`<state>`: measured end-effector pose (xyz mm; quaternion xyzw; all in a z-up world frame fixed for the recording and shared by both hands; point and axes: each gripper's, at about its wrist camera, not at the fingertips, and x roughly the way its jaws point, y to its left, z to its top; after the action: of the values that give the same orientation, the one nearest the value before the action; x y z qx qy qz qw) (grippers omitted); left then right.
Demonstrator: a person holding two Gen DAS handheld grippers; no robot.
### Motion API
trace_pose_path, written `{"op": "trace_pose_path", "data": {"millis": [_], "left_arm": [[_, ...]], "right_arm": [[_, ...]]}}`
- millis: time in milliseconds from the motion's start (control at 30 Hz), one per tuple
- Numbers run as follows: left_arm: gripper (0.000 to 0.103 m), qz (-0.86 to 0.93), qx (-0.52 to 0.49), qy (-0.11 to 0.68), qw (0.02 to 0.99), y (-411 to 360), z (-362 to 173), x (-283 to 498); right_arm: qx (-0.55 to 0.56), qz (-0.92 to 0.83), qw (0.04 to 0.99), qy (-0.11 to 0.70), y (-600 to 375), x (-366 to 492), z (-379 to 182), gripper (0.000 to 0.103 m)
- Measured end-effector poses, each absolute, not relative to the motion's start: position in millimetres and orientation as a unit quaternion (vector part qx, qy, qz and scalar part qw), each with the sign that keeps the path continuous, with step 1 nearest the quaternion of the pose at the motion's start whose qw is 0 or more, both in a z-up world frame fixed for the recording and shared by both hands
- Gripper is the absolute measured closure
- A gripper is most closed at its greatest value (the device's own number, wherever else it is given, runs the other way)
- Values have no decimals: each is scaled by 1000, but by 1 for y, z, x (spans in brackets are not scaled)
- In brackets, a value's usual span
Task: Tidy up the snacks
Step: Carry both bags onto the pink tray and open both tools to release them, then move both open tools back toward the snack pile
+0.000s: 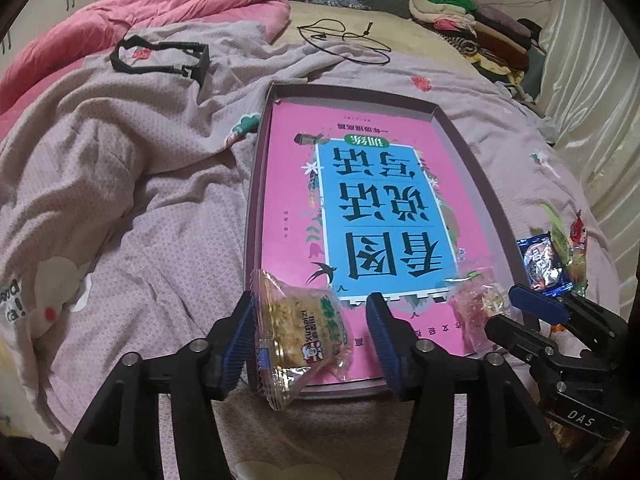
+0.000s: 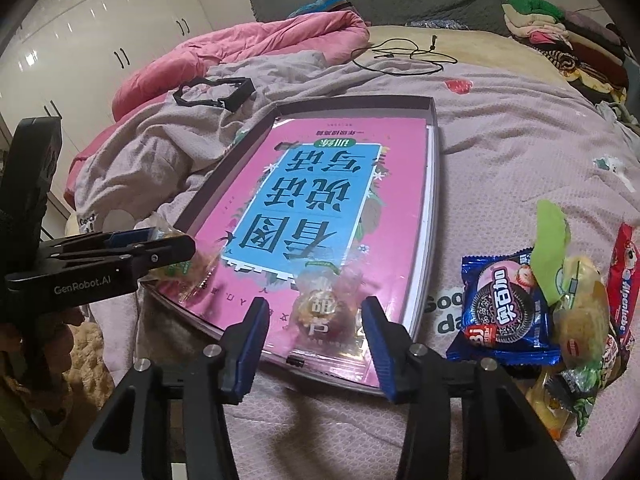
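A shallow grey tray [image 1: 460, 140] [image 2: 434, 168] lies on the bed with a pink and blue book [image 1: 360, 200] [image 2: 320, 200] inside. My left gripper [image 1: 312, 320] is open around a yellow snack packet [image 1: 300, 332] [image 2: 184, 268] resting on the tray's near left corner. My right gripper [image 2: 316, 320] [image 1: 520, 308] is open over a clear pink-wrapped snack [image 2: 324, 304] [image 1: 480, 304] on the tray's near edge. A pile of snacks lies right of the tray: a blue Oreo pack [image 2: 504, 308] [image 1: 544, 264], a yellowish packet [image 2: 580, 304] and a red pack [image 2: 622, 280].
A rumpled lilac cover [image 1: 120, 180] and pink quilt [image 1: 160, 4] fill the left. A black frame [image 1: 160, 56] and a black cable [image 1: 344, 36] lie beyond the tray. Folded clothes [image 1: 480, 20] are stacked at the far right.
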<state>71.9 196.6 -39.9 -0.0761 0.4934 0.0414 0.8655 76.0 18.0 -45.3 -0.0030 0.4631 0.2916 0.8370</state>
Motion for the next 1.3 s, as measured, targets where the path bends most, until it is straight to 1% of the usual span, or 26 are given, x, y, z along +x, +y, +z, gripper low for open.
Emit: {"op": "trace_pose_path", "data": {"millis": [133, 400, 533, 1133, 1233, 1300], "left_arm": [[37, 38, -76, 486, 870, 194, -33, 71], [27, 36, -79, 475, 876, 189, -22, 69], [26, 39, -78, 465, 881, 186, -15, 68], [26, -5, -72, 422, 904, 154, 28, 60], [26, -16, -68, 417, 906, 146, 34, 59], [26, -21, -66, 414, 908, 141, 38, 58]], "right_arm": [[1, 290, 840, 459, 15, 75, -42, 53], [17, 282, 849, 447, 5, 74, -31, 46], [30, 278, 855, 438, -3, 73, -25, 41], [65, 252, 881, 394, -48, 59, 11, 39], [75, 241, 889, 382, -60, 57, 19, 33], [78, 235, 893, 377, -68, 55, 23, 32]]}}
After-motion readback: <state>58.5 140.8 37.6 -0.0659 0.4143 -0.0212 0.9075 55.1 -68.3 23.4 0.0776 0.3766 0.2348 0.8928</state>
